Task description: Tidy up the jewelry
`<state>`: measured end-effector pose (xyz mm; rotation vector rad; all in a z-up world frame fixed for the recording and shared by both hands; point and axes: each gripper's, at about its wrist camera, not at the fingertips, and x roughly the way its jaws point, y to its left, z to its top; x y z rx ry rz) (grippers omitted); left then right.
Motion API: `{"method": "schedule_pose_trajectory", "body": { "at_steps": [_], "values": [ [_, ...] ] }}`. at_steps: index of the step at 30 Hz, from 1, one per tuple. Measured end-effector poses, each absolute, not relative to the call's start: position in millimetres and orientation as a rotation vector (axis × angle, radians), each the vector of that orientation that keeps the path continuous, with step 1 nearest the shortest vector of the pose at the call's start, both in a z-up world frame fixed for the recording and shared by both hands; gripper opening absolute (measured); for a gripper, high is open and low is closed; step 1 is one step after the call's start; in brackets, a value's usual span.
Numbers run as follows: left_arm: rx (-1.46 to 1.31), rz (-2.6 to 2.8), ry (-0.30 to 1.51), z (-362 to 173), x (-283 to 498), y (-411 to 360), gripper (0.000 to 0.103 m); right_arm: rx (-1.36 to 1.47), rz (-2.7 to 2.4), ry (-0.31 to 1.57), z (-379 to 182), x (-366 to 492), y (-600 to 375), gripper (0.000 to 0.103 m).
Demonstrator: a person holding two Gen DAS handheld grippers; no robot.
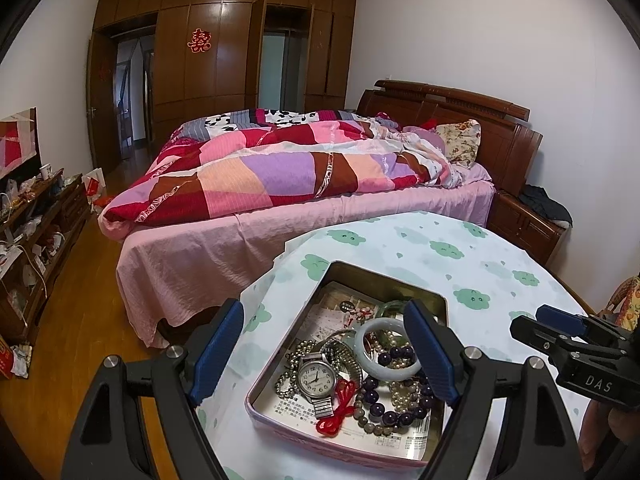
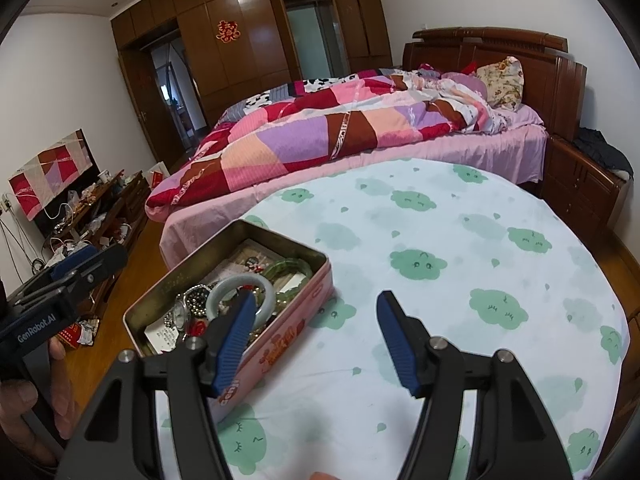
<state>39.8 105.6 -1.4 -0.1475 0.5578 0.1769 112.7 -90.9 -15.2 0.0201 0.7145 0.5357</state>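
A pink metal tin [image 1: 280, 364] [image 2: 280, 320] sits open on the cloud-print table. It holds a silver wristwatch [image 1: 317, 378], a pale jade bangle [image 1: 386, 354] [image 2: 232, 284], a green bangle [image 2: 292, 266], purple bead bracelets [image 1: 384, 404], a red cord [image 1: 340, 408] and papers. My left gripper [image 1: 324, 344] is open, hovering over the tin with its fingers astride it. My right gripper [image 2: 316, 332] is open and empty, its left finger [image 2: 236, 336] over the tin's near right edge; it shows in the left wrist view [image 1: 560, 328] right of the tin.
The table [image 2: 460, 280] wears a white cloth with green clouds. Behind it is a bed [image 1: 280, 168] with a patchwork quilt and a wooden headboard. A nightstand [image 2: 580, 188] is at right, a cluttered low cabinet [image 1: 36, 216] at left, wardrobes at the back.
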Motion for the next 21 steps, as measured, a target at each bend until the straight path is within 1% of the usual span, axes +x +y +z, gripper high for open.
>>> {"method": "schedule_pose_trajectory", "body": {
  "at_steps": [21],
  "values": [
    [-0.165, 0.184, 0.585, -10, 41, 107, 0.082, 0.012, 0.533, 0.723, -29, 107, -87, 0.066]
  ]
}}
